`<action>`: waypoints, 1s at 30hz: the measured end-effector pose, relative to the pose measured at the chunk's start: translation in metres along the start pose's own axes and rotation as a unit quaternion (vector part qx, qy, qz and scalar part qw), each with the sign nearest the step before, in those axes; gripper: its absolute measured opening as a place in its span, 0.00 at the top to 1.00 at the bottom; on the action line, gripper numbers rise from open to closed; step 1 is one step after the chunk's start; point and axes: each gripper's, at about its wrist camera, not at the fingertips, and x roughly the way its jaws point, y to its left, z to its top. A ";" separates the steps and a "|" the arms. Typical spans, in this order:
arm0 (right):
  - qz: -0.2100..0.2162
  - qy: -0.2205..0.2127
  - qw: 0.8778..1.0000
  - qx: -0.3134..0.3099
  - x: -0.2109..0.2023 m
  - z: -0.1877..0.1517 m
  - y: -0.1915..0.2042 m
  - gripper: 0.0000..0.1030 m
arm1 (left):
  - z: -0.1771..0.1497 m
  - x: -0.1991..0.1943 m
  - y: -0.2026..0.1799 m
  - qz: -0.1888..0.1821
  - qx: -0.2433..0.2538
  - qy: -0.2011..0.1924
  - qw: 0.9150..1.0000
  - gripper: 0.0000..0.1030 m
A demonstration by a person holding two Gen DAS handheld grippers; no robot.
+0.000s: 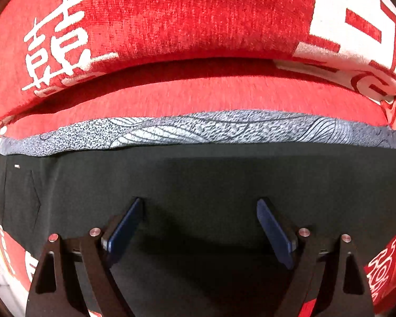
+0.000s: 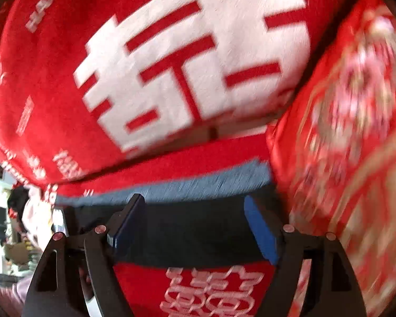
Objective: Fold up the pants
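Observation:
The black pants lie flat on a red bed cover, with a grey patterned strip along their far edge. My left gripper is open just above the black cloth, holding nothing. In the blurred right wrist view the pants show as a dark band with the grey strip behind. My right gripper is open over the near edge of that band, holding nothing.
A red pillow with white characters lies behind the pants and also shows in the right wrist view. A shiny red embroidered quilt rises at the right. The red printed cover lies under the pants.

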 end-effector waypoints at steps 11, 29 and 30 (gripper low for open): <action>-0.081 0.045 0.985 0.145 0.079 -0.088 -0.056 0.36 | -0.003 -0.002 -0.009 -0.018 0.021 -0.020 0.999 0.14; -0.104 0.047 0.988 0.100 0.090 -0.060 -0.059 0.78 | -0.006 -0.006 -0.014 0.008 0.014 -0.020 1.000 0.08; -0.098 0.033 0.990 0.100 0.082 -0.062 -0.060 0.66 | -0.006 -0.007 -0.013 0.010 0.015 -0.019 1.000 0.08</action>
